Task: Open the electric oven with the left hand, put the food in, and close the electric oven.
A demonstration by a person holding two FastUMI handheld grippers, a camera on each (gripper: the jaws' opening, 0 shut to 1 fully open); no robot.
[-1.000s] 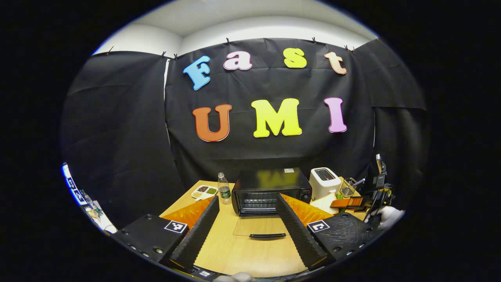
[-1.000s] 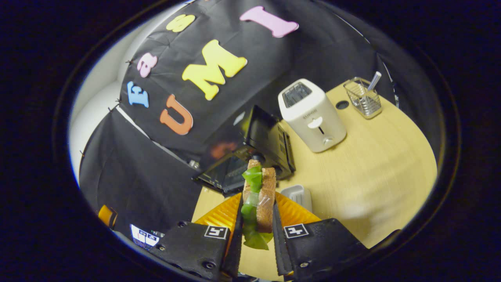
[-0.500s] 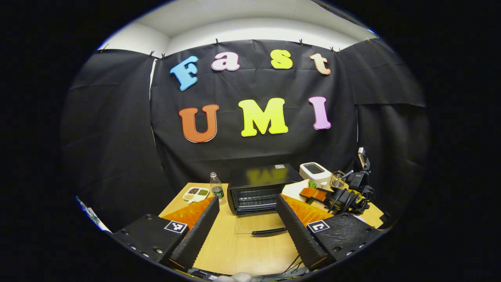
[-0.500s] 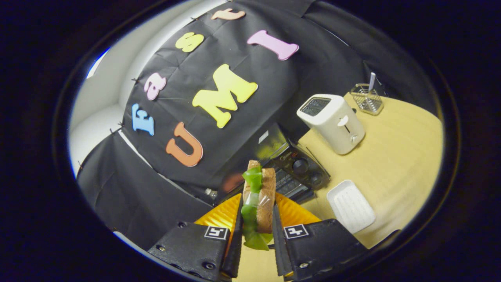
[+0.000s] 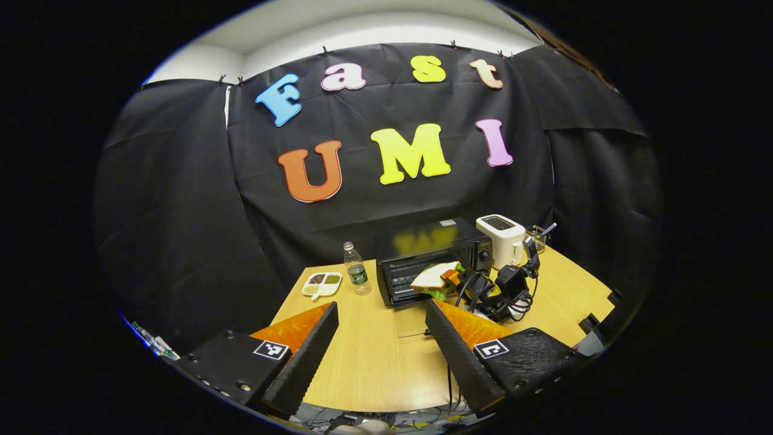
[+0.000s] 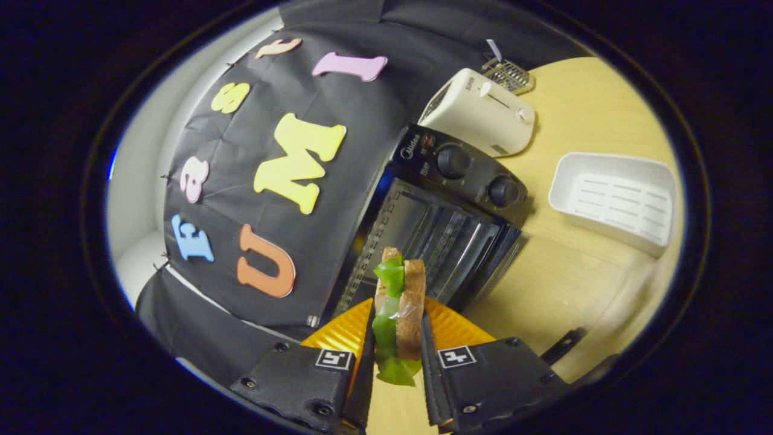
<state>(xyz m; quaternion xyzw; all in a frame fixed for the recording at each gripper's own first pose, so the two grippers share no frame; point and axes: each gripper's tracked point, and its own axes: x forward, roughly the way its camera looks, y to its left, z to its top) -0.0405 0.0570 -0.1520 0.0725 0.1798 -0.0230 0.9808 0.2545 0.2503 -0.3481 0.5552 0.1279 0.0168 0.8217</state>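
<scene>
Now | R gripper (image 6: 395, 347) pinching sandwich (image 6: 398, 311) at open oven (image 6: 435, 229) mouth | L gripper (image 5: 380, 338) spread, nothing held

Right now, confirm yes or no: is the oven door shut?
No: in the right gripper view the oven gapes open, racks exposed, its door folded down flat toward the table.

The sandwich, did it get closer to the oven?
Yes. The sandwich now sits at the oven mouth; earlier it was off beside the toaster.
</scene>
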